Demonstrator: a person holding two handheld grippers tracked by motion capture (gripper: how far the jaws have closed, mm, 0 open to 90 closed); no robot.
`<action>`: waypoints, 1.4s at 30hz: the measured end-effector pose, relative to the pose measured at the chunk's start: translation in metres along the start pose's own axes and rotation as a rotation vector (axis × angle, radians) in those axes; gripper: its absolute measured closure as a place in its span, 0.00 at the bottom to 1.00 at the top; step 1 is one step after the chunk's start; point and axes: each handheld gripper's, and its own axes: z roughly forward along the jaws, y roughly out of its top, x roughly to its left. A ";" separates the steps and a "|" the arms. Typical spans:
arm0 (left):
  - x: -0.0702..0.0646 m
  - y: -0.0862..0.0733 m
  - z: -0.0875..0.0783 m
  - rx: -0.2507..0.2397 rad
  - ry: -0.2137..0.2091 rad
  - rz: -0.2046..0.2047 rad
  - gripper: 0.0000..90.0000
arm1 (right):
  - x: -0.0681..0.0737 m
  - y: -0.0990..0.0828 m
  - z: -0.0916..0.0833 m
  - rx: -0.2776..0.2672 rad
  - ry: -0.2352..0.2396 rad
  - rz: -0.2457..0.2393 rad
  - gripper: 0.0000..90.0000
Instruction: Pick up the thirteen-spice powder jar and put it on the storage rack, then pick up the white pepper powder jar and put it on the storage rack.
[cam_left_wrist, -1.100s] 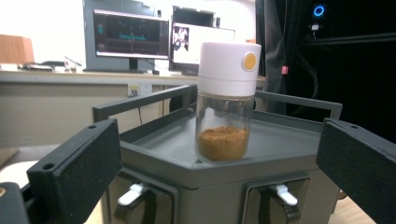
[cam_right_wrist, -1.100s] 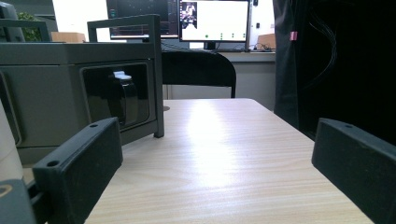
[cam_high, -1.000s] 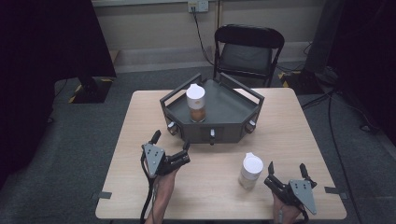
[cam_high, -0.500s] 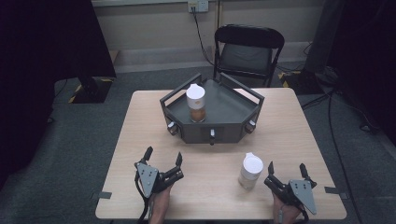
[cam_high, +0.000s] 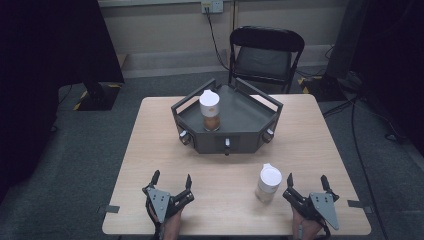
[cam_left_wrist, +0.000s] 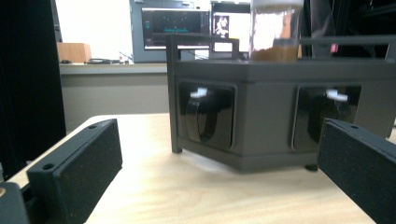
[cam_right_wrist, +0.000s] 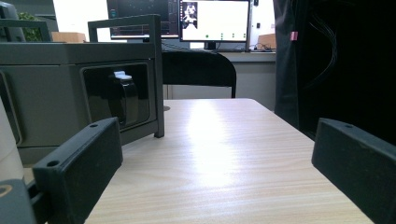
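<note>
Both tools, left (cam_high: 171, 181) and right (cam_high: 306, 184), sat open on the tabletop (cam_high: 235, 170). The jar (cam_high: 268, 183) stood just left of my right tool; best approached low, jaws straddling its body.

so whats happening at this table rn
A person sits at the near edge of a wooden table with a gripper in each hand. The left gripper and right gripper both rest open and hold nothing. One white-lidded jar stands on the table just left of the right gripper. A second jar stands on the dark angular tray farther back.
</note>
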 end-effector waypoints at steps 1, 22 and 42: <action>-0.001 -0.001 0.000 0.005 0.001 -0.002 0.00 | 0.000 0.000 0.000 0.000 0.000 0.000 0.01; -0.001 -0.002 0.004 0.044 0.002 -0.008 0.00 | 0.000 0.000 0.000 0.000 0.002 0.001 0.01; -0.002 -0.001 0.004 0.045 0.012 -0.007 0.00 | -0.006 0.010 -0.011 -0.039 0.008 0.086 0.00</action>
